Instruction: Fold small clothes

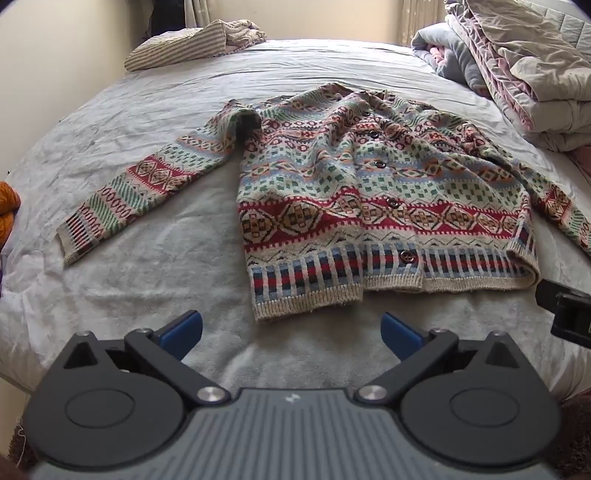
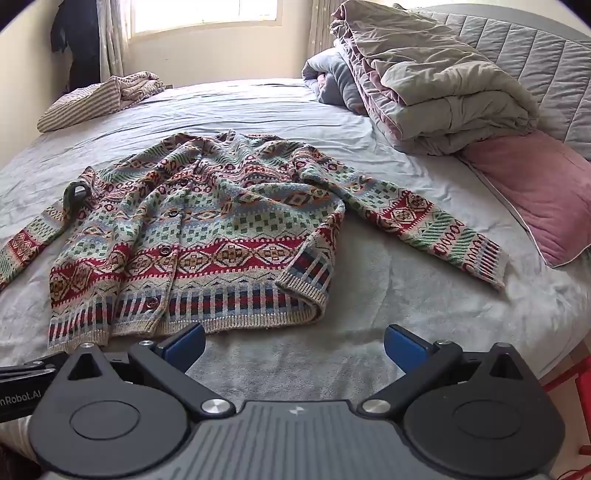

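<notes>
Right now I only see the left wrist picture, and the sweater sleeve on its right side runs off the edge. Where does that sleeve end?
Observer: The sleeve lies flat, stretched sideways on the sheet. Its cuff stops just short of a pink pillow.
Operator: And the black thing at my picture's right edge?
Observer: That belongs to the right tool. Its jaws stand wide open, holding nothing.
Operator: Where does the daylight come from?
Observer: From a bright window on the far wall, above the striped cloth.
</notes>
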`<state>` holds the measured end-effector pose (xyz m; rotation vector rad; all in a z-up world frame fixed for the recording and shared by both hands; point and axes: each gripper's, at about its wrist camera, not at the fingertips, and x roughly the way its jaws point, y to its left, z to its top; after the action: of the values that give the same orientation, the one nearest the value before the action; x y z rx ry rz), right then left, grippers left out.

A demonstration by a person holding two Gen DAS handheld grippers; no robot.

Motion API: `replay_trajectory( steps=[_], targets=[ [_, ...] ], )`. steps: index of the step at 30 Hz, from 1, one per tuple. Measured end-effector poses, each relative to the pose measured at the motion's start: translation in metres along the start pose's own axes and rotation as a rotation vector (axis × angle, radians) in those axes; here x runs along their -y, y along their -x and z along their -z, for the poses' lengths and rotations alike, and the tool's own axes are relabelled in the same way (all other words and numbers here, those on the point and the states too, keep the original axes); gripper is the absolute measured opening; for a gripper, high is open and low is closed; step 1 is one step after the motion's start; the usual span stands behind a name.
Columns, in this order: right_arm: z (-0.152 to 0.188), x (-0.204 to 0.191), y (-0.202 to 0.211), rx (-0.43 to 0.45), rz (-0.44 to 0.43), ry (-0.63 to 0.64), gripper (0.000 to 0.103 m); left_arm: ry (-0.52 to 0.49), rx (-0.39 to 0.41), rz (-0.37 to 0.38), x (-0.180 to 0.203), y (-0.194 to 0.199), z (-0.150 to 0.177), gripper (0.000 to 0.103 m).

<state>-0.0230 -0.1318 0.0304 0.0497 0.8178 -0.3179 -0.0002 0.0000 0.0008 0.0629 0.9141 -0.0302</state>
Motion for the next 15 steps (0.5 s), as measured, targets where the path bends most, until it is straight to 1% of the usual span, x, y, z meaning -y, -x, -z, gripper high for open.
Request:
replay_trajectory(
  steps=[5,15],
  targets=[
    [0.0004,-0.001,0.0009,0.005,0.003,-0.008,0.103,0.001,0.01,-0.003,-0.0012,0.0028,-0.0014,0.102],
    [0.0011,-0.0002,0.0003,0.003,-0.011,-0.007,0.103,0.003,0.004,-0.007,-0.002,-0.0005,0.0001,0.102]
  ],
)
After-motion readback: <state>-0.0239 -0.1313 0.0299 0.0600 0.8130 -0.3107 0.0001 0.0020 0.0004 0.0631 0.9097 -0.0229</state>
